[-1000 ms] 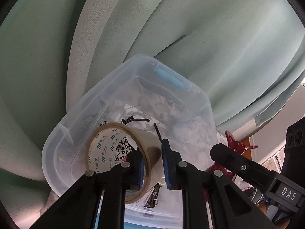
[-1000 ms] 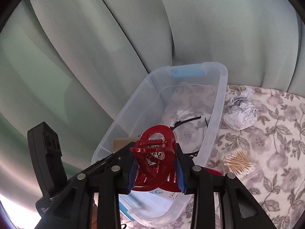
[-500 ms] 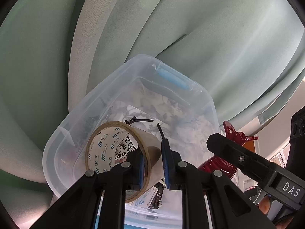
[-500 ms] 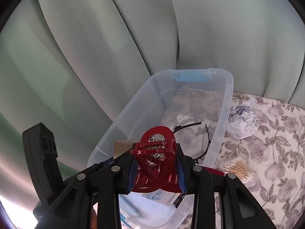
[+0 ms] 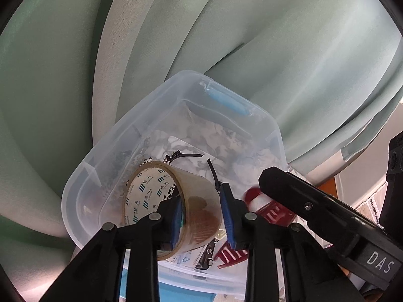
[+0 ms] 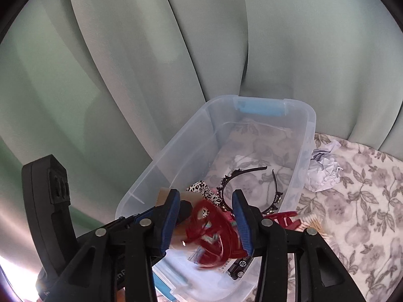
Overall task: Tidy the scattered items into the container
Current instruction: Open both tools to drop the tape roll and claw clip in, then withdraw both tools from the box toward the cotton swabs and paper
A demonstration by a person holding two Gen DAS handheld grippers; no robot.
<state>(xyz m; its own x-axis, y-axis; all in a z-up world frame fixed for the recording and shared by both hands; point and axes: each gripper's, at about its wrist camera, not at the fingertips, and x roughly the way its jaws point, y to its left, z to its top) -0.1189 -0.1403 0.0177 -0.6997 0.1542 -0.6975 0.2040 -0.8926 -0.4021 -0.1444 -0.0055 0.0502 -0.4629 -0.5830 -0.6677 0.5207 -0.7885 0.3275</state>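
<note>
Your left hand-held gripper (image 5: pixel 201 214) is opening its jaws around the wall of the tape roll (image 5: pixel 173 209): one pad sits inside the ring, the other stands just clear of the outer face, so the roll is no longer pinched and hangs over the near end of the clear plastic box (image 5: pixel 131 136). Your right hand-held gripper (image 6: pixel 206 219) is also spreading, and the red hair clip (image 6: pixel 214 234) between its jaws is blurred and free of the pads, apparently dropping into the same box. The risk is that both things fall toward one corner together: the roll could catch on the inner pad and swing out over the near rim rather than drop in, or land on its edge and roll against the black headband (image 6: pixel 249 183) and the small toy car (image 6: pixel 238 266) already inside. The two grippers are close together, so pulling back carelessly could knock them together or tip the light box. On the flowered cloth beside the box, the crumpled paper (image 6: pixel 323 172) and the cotton swabs (image 6: pixel 313 222) are left to collect.
</note>
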